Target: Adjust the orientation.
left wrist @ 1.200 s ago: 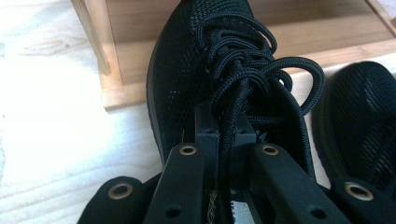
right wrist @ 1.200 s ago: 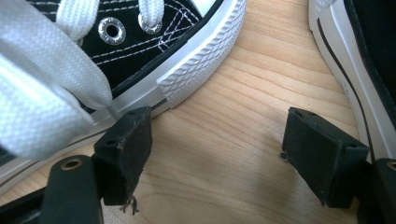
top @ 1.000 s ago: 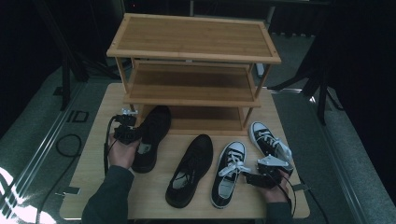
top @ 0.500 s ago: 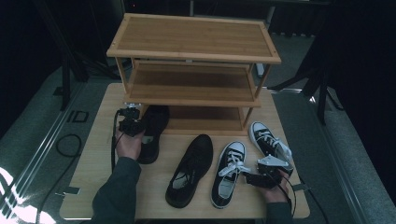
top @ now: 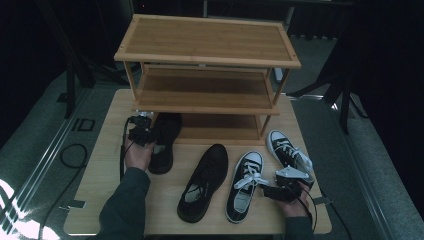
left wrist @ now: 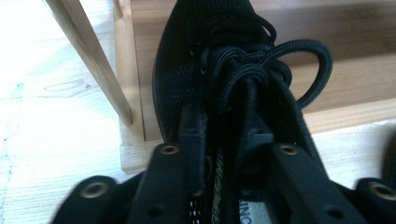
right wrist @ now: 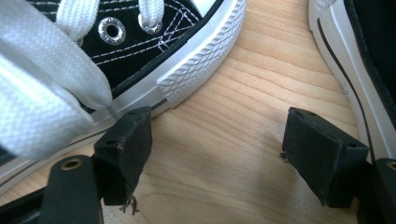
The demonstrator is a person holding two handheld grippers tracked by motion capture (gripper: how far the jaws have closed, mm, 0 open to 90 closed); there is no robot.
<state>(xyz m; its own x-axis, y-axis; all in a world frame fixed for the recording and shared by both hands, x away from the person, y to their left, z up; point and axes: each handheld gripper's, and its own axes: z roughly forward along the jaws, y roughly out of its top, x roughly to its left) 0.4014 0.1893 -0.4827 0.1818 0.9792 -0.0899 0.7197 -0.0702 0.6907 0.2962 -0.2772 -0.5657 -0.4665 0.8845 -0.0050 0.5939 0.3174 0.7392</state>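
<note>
Black mesh shoe [top: 164, 140] lies at the left of the desk [top: 105, 150], its toe pushed onto the bottom shelf of a 3-tier wooden shoe rack [top: 207, 60] and its heel out on the desk. My left hand [top: 136, 155] comes in from the bottom edge in a dark green sleeve, forearm angled up toward the rack, and it holds the left gripper [top: 142, 131] level over the shoe's heel end, pointing at the rack. In the left gripper view, that gripper [left wrist: 226, 133] has its 2 jaws astride the shoe's tongue and knotted black laces, about half open. They have just been opening, and the pads look to stand beside the tongue without pressing on it, though this is dark and hard to judge. White lettering runs along the tongue between the jaws, but it is cut off and I cannot read it.

My right hand [top: 292, 202] rests low at the right near edge of the desk, with the right gripper [top: 280, 187] pointing left toward a black and white canvas sneaker [top: 245, 185]. In the right gripper view, its jaws [right wrist: 219, 154] are wide apart over bare wood and grip nothing. The left jaw sits just beside the sneaker's ribbed white rubber edge, under a white lace. A 2nd matching sneaker [top: 285, 150] lies just behind, and a 2nd black shoe [top: 205, 180] lies mid-desk.
</note>
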